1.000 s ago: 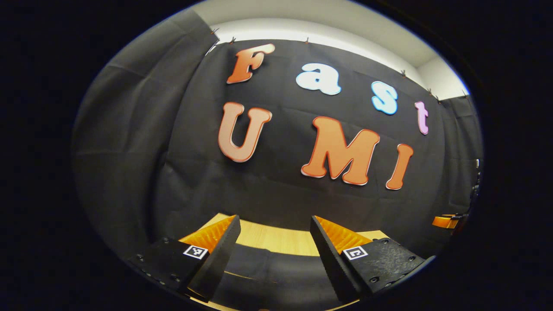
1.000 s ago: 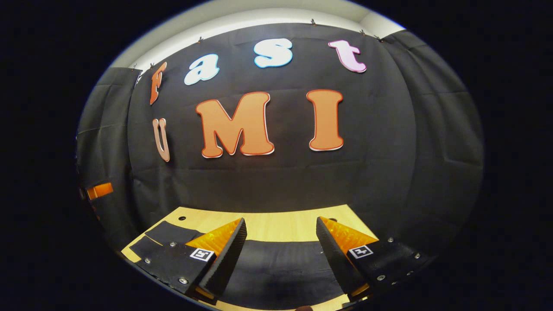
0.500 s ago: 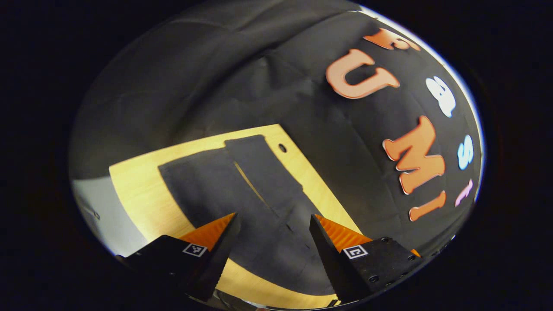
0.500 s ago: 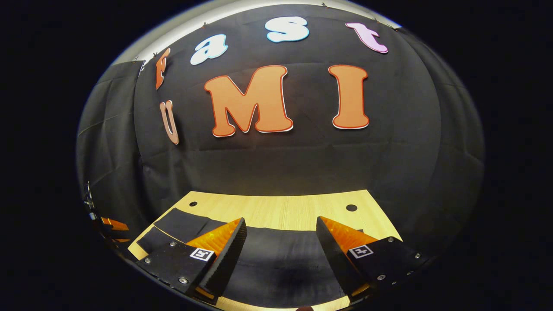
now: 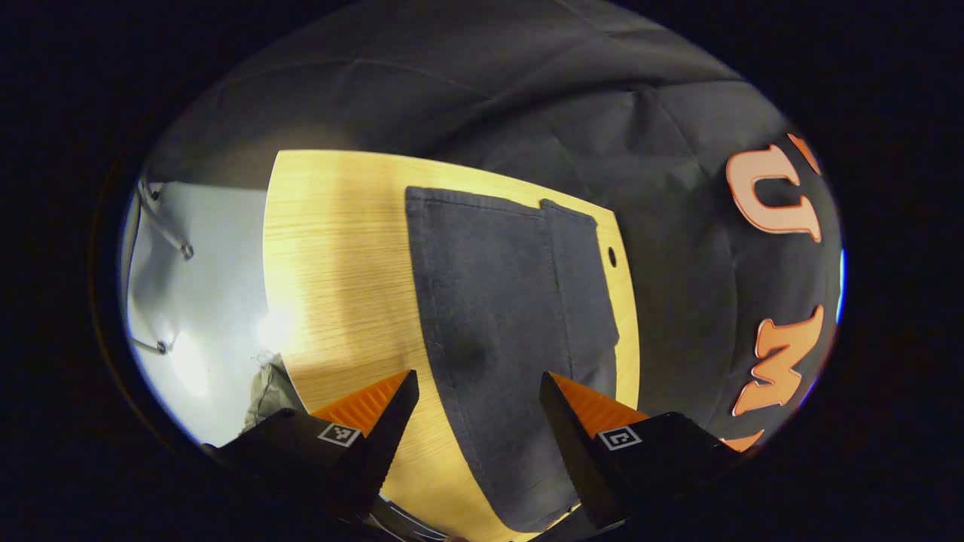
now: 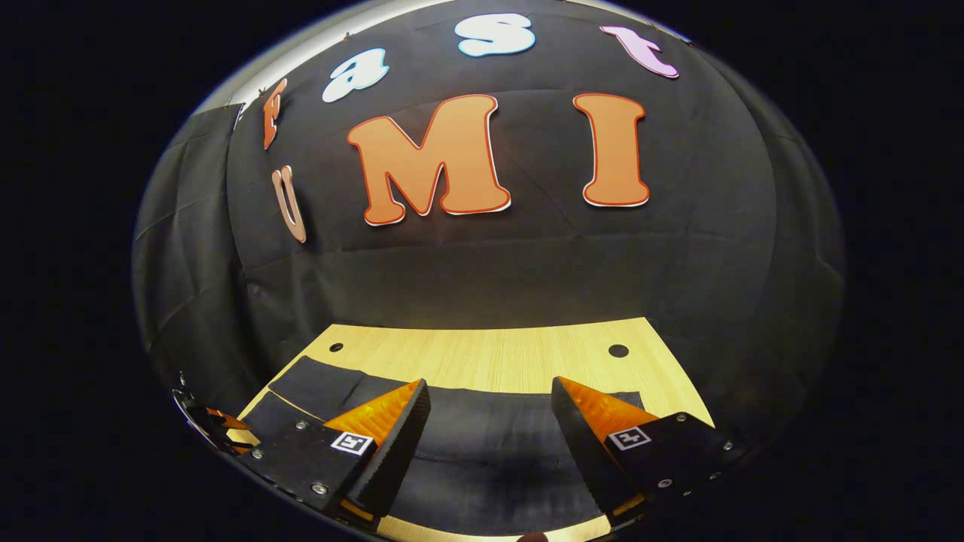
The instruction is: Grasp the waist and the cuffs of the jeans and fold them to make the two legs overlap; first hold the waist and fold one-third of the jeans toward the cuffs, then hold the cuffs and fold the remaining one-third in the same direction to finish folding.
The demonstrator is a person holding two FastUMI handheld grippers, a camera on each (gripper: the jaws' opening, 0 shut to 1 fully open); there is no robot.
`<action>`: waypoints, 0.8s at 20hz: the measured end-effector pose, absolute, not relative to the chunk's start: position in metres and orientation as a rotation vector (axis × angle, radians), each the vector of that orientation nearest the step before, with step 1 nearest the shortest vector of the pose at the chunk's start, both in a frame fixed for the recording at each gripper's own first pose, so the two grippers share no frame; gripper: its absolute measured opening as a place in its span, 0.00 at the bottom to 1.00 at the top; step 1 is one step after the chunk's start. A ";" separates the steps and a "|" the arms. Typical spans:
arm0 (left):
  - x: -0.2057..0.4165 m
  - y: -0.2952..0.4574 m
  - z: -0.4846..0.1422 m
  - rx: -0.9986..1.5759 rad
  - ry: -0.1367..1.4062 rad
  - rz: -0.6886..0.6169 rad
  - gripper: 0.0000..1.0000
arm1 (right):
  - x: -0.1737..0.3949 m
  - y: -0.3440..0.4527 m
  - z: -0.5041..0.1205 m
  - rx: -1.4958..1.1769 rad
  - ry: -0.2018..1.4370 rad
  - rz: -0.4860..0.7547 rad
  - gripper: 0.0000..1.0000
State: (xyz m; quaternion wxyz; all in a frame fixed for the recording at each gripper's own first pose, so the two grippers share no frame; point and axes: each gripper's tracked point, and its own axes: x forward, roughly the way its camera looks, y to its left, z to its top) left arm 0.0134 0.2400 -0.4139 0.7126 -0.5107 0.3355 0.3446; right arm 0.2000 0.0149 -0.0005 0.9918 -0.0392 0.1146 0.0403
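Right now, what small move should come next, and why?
Probably lower the left hand-held gripper onto the near edge of the dark denim jeans: its jaws stand open above them, nothing is gripped, and the jeans lie flat and unfolded on the light wooden table.

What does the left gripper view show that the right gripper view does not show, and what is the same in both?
Left gripper view: the two leg ends of the jeans lying side by side near the table's end, pale floor beyond that edge, and the open left gripper above them.

Right gripper view: the table's far edge with two holes, and the open right gripper over a wide part of the jeans.

Both: dark jeans flat on the wooden table, black cloth wall behind, nothing gripped.
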 end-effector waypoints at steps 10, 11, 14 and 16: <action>0.040 0.260 -0.435 -1.105 0.798 0.827 0.95 | 0.189 -0.018 0.004 -0.043 0.242 0.003 0.98; 0.047 0.261 -0.435 -1.118 0.777 0.805 0.95 | 0.188 -0.020 0.004 -0.034 0.243 -0.001 0.98; 0.077 0.256 -0.431 -1.204 0.683 0.709 0.95 | 0.187 -0.022 0.008 -0.022 0.235 -0.011 0.98; 0.093 0.253 -0.436 -1.242 0.648 0.667 0.94 | 0.184 -0.022 0.011 -0.014 0.232 -0.015 0.97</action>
